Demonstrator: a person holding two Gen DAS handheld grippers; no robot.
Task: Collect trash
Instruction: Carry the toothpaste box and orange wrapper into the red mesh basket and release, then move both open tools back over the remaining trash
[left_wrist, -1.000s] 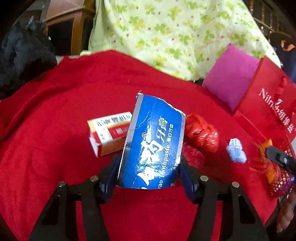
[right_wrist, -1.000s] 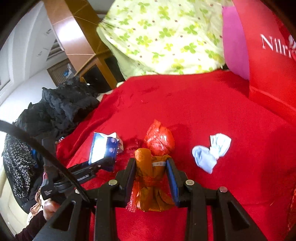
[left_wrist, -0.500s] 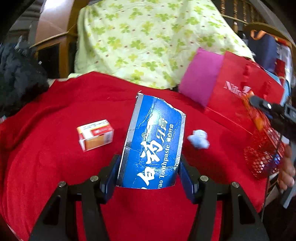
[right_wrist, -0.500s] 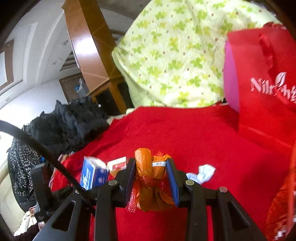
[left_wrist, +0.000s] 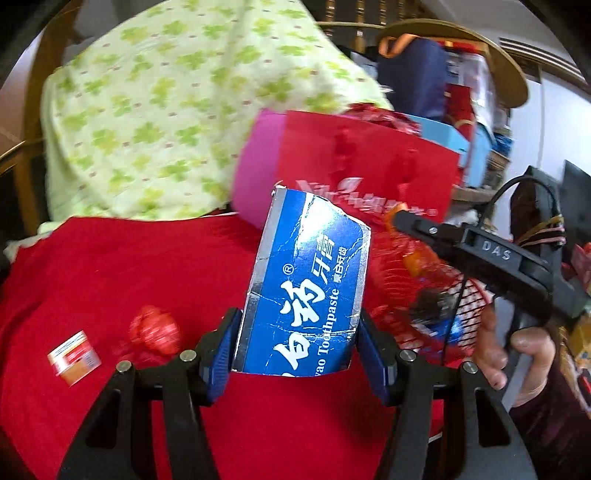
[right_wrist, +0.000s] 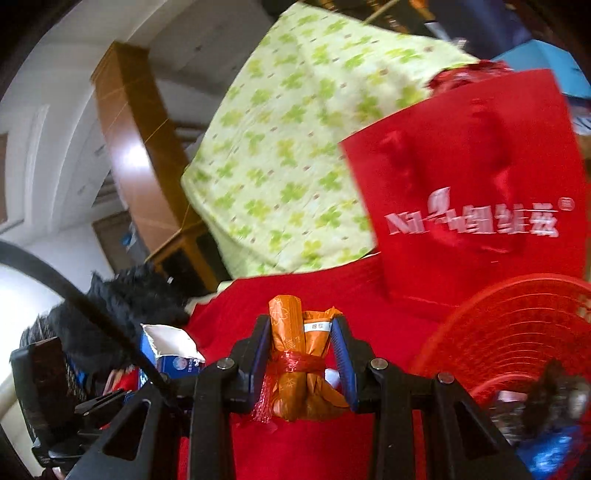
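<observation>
My left gripper (left_wrist: 299, 350) is shut on a torn blue toothpaste box (left_wrist: 306, 288) and holds it upright above the red cloth (left_wrist: 122, 266). Just right of the box stands a red mesh basket (left_wrist: 436, 291) with trash inside. The right gripper (left_wrist: 399, 221) reaches over that basket, a hand (left_wrist: 517, 350) on its grip. In the right wrist view my right gripper (right_wrist: 303, 354) is shut on an orange wrapper bundle (right_wrist: 299, 354) tied with red string, left of the red basket (right_wrist: 517, 328). The toothpaste box (right_wrist: 170, 350) shows at lower left.
On the cloth lie a crumpled red wrapper (left_wrist: 155, 332) and a small red-and-white carton (left_wrist: 74, 358). A red paper bag (left_wrist: 365, 166) with a pink cushion (left_wrist: 258, 173) stands behind, beside a green-patterned blanket (left_wrist: 177, 110). Black clothing (right_wrist: 122, 306) lies far left.
Both grippers have risen and swung right toward the red basket with their loads still held. The carton and red wrapper have slid to the lower left of the left wrist view.
</observation>
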